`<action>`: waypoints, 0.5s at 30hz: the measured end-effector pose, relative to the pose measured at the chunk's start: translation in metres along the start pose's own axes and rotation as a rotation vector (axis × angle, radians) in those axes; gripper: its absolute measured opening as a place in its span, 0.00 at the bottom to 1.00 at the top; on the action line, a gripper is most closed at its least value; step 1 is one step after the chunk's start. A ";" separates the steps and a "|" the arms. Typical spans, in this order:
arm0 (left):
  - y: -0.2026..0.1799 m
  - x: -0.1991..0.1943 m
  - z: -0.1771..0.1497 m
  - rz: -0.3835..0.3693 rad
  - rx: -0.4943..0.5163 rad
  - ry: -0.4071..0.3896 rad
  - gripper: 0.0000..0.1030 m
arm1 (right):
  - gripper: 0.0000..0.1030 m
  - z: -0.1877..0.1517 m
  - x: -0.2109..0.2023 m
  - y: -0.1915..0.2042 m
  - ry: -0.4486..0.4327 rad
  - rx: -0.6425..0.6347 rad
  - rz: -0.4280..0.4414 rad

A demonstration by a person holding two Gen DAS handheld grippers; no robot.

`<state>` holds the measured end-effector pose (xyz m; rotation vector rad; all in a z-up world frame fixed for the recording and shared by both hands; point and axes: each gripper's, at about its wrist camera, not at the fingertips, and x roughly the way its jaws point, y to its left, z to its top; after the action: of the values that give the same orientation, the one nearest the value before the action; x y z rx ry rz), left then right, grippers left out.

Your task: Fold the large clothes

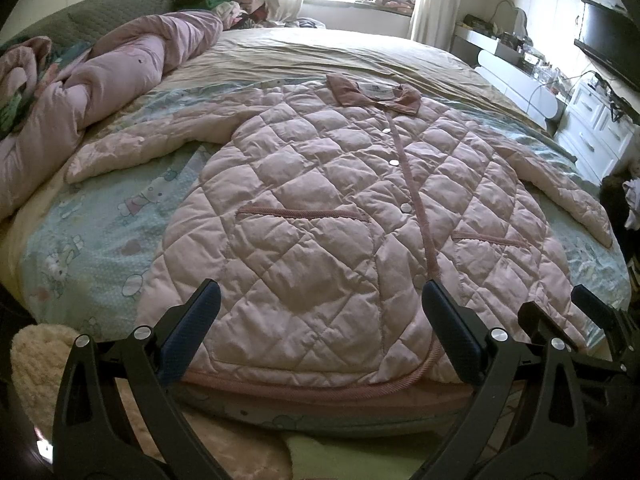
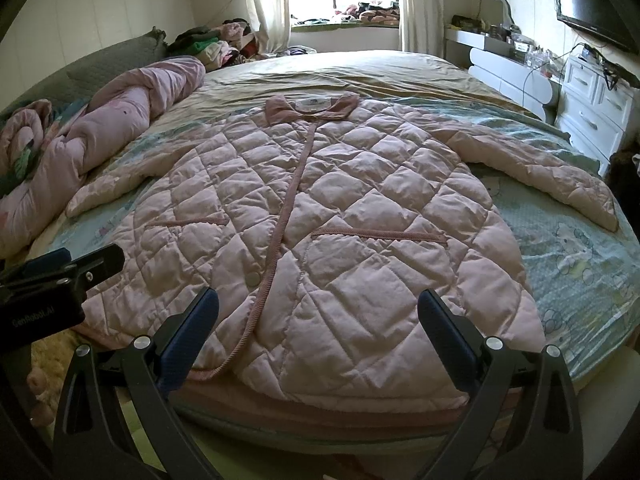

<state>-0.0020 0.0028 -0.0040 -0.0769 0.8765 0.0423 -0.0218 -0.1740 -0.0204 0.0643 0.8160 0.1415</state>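
A pink quilted jacket (image 1: 340,208) lies flat and face up on the bed, collar (image 1: 372,96) far, hem near, both sleeves spread out to the sides. It also shows in the right wrist view (image 2: 340,208). My left gripper (image 1: 320,300) is open and empty, hovering over the hem at the jacket's left half. My right gripper (image 2: 318,306) is open and empty over the hem at the right half. The right gripper shows at the right edge of the left wrist view (image 1: 560,312); the left gripper shows at the left of the right wrist view (image 2: 64,268).
A bunched pink duvet (image 1: 100,92) lies along the bed's left side. The bed (image 1: 360,52) has a cartoon-print sheet. White drawers (image 2: 596,108) and a TV (image 2: 588,4) stand on the right. A clothes pile (image 2: 216,44) sits far left. A fluffy rug (image 1: 36,356) lies below.
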 end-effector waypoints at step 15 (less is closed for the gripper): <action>0.000 0.000 0.000 -0.003 0.000 0.002 0.92 | 0.96 -0.001 0.001 0.001 0.000 -0.002 -0.001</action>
<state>-0.0020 0.0032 -0.0040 -0.0784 0.8786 0.0399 -0.0217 -0.1726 -0.0215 0.0621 0.8160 0.1408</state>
